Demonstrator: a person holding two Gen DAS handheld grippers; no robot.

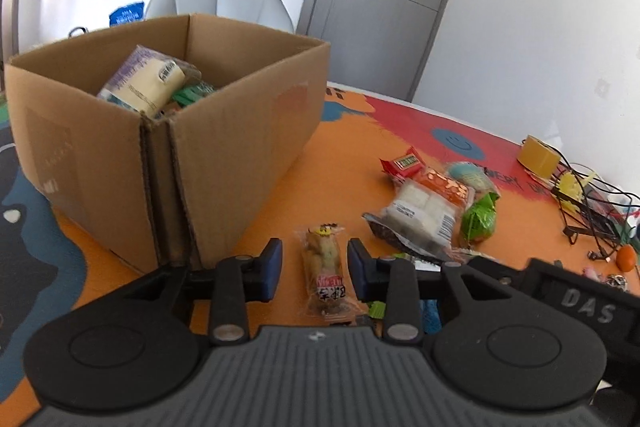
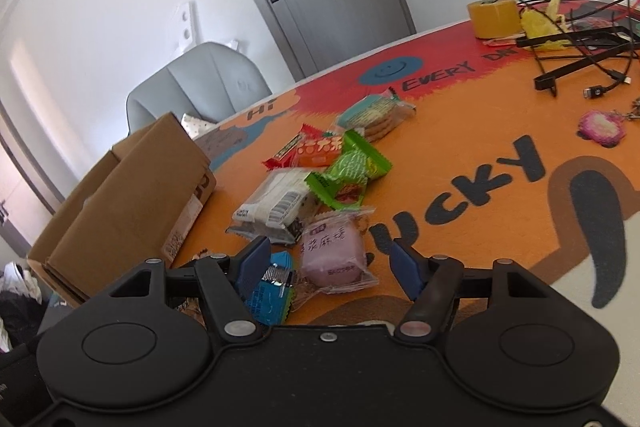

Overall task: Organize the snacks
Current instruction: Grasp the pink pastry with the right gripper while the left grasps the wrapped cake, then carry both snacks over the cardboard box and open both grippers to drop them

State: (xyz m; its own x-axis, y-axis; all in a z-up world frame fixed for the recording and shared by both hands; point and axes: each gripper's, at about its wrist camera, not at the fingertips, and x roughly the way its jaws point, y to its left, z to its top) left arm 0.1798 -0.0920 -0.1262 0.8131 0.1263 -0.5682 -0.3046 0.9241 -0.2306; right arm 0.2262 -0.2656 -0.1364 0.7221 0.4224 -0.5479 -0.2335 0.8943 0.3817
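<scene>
left gripper (image 1: 315,265) open, pads astride long clear-wrapped snack bar (image 1: 326,273) flat on table (image 1: 344,187), just beside cardboard box (image 1: 224,147); gaps show both sides, no squeeze yet. risk: slick film slips from pads, or bar pivots and hangs when lifted.

right gripper (image 2: 326,267) open wide over pink round cake pack (image 2: 334,255); blue wrapper (image 2: 268,287) touching left pad. risk: closing here catches blue wrapper too, or crushes soft cake.

remaining snack pile (image 2: 320,171) mid-table, overlapping; drag may scatter it. box already holds packs; tall wall could snag drop.
</scene>
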